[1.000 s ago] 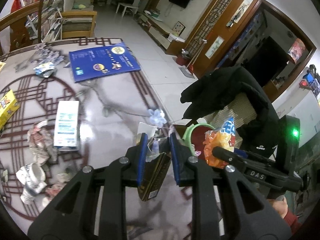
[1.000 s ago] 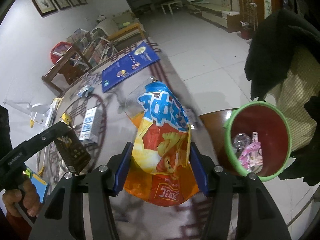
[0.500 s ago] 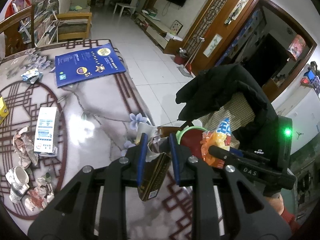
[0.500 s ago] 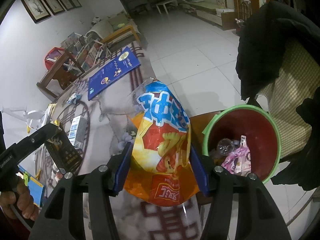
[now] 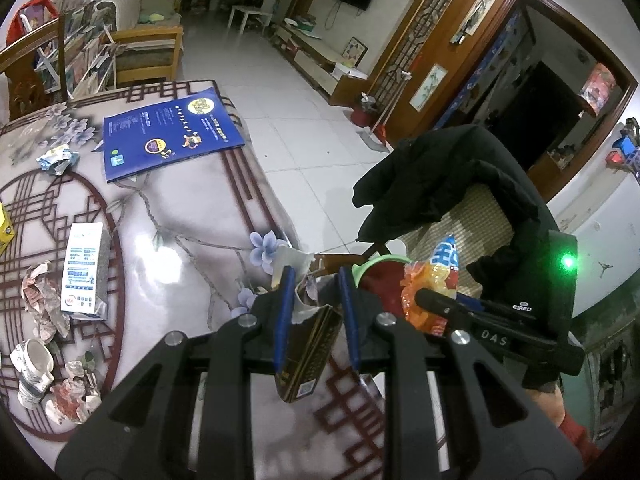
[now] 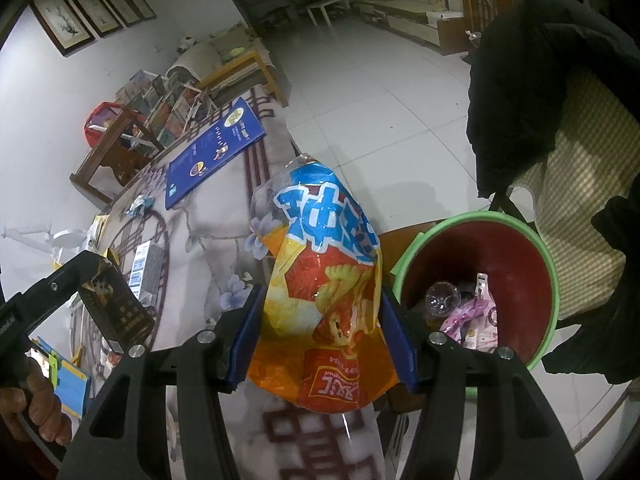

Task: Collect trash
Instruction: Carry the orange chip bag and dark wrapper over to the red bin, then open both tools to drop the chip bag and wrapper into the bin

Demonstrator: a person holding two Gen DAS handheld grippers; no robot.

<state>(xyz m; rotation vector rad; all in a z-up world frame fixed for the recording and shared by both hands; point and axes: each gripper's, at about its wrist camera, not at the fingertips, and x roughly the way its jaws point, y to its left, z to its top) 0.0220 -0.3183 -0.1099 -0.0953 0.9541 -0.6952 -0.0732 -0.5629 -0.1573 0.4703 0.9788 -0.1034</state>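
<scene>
The left gripper [image 5: 316, 316] clamps a torn dark carton [image 5: 310, 354] above the near table edge; the right gripper [image 6: 320, 344] pinches an orange snack bag [image 6: 324, 296] just left of the green-rimmed bin [image 6: 548, 276]. Since a second ago, both have moved nearer the bin.

Snack bag [image 6: 324, 280]: orange-yellow with a blue-and-white top band and red label. Carton [image 5: 310, 350]: dark brown with gold print. Bin [image 6: 516, 256]: dark red inside, green rim. Tabletop [image 5: 192, 208]: pale marble look, maroon lattice lines, lilac flowers. Booklet [image 5: 168, 136]: blue. Pads [image 5: 285, 312]: blue. Jacket [image 5: 452, 176]: black.
</scene>
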